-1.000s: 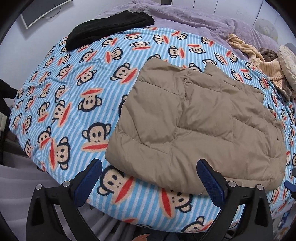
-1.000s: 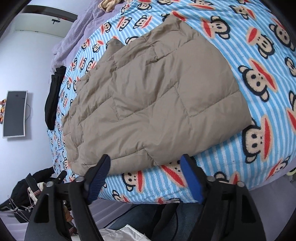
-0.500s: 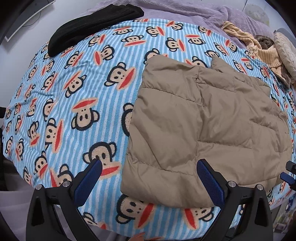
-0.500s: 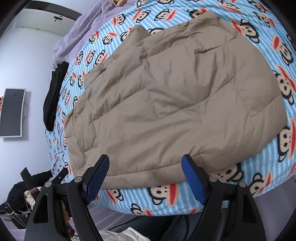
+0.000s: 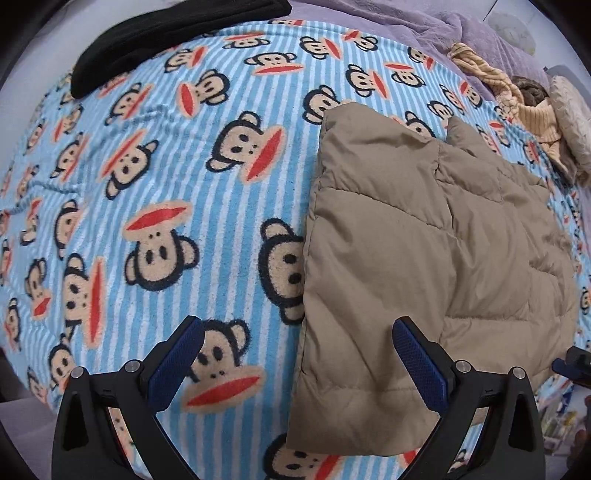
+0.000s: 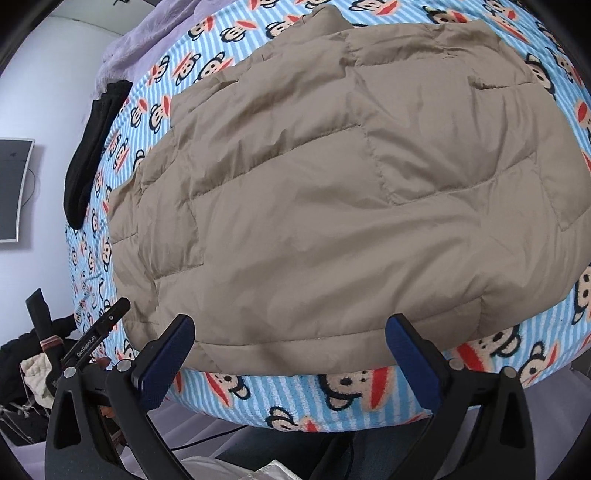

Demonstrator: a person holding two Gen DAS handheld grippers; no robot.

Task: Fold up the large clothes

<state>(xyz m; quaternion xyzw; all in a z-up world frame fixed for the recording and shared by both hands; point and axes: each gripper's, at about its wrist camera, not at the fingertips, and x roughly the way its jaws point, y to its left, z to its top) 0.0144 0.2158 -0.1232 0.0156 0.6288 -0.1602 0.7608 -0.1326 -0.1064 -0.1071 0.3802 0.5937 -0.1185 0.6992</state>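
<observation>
The tan quilted puffer jacket (image 6: 332,192) lies flat on the bed, on top of a fuzzy blue-and-white striped fleece blanket with cartoon monkey faces (image 5: 155,206), its near hem close to the bed's near edge. Both tools hover over that hem with nothing between the pads. The left hand-held gripper (image 5: 295,363) is spread wide above the jacket's left near corner, and the right hand-held gripper (image 6: 290,356) has just been opening its jaws and now stands wide apart above the middle-right stretch of hem.

What could go wrong: the shell looks like slick, thin nylon over puffy down-style fill, so a shallow pinch may slip off, or catch only the top layer and leave the layer below behind. The fleece under it is plush, so a deep pinch could grab blanket along with jacket. The puffy chambers probably spring back too, so a fold may pop open.

Shapes: big stitched rectangular panels, soft creases, a rounded bulgy hem. A folded black knit garment (image 5: 162,33) sits far left, well apart.
</observation>
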